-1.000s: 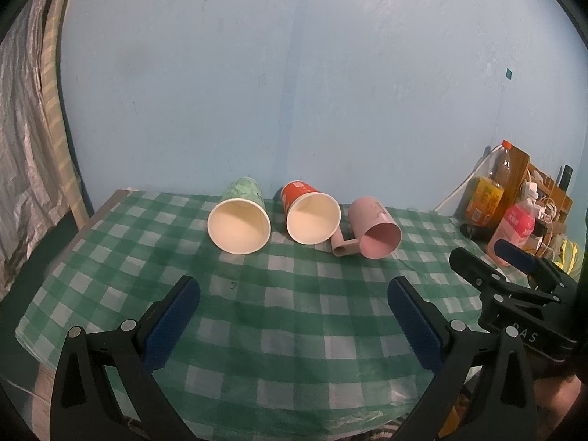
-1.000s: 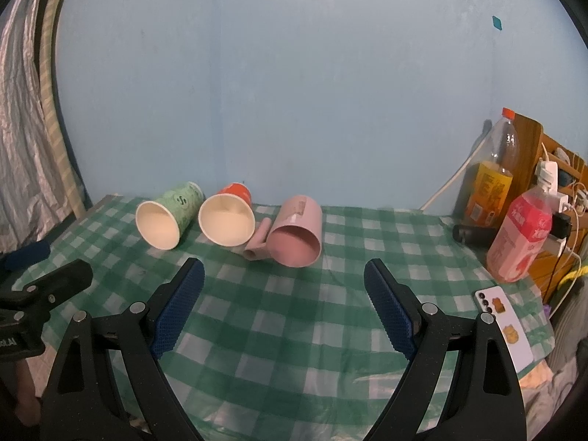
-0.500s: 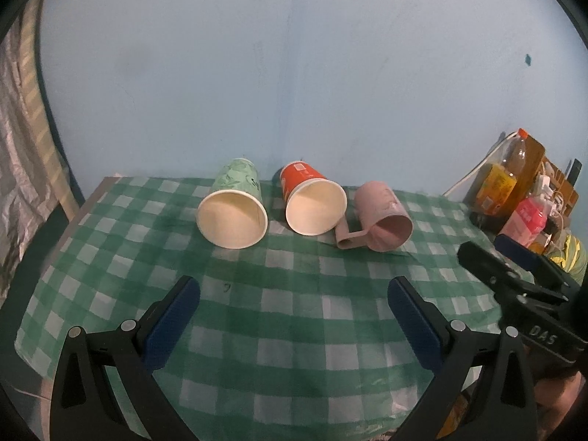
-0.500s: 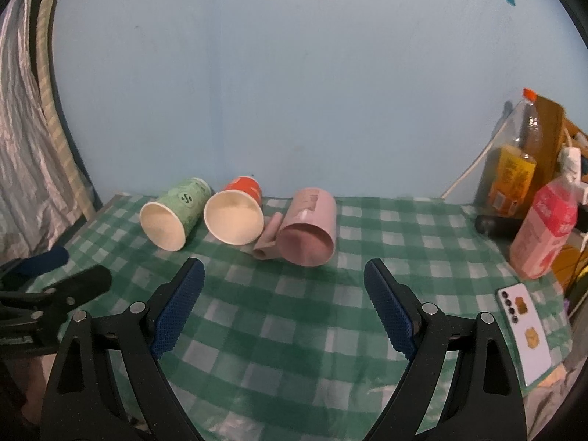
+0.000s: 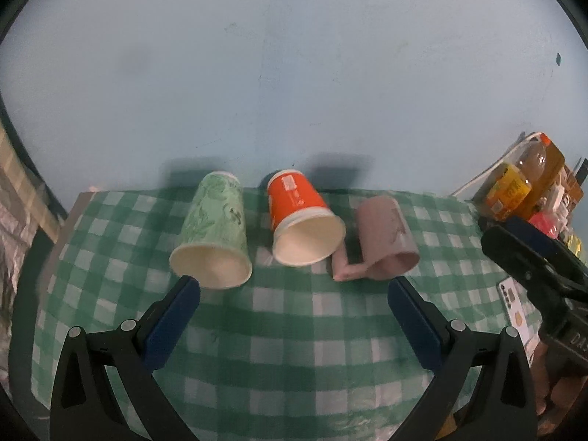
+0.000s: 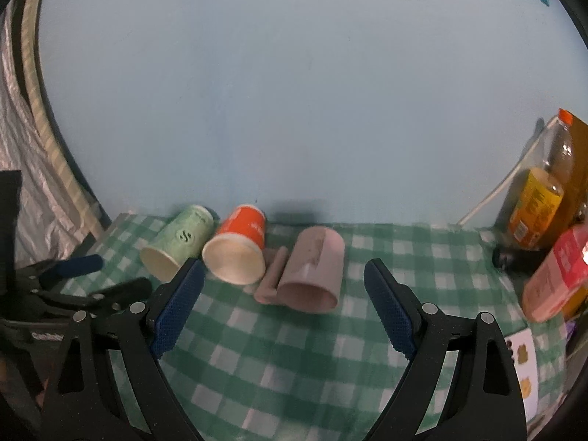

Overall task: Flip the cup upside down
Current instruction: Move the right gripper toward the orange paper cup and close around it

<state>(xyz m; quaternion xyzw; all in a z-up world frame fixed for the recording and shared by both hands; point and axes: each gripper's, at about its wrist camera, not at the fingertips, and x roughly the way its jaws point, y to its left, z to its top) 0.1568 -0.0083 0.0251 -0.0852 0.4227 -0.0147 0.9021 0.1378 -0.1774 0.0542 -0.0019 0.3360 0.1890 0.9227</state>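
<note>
Left wrist view: left gripper spread wide, holding nothing, above the checked table. Three cups lie on their sides in a row near the far table edge, by the blue wall: green cup, orange cup, pink mug, mouths toward camera. Open cloth btwn fingertips and cups. Bottles crowd the right edge.

Right wrist view: right gripper also wide, empty, w/ pink mug just beyond its fingertips. Orange cup touches green cup. Left gripper at the table's left edge; phone at the right edge.
</note>
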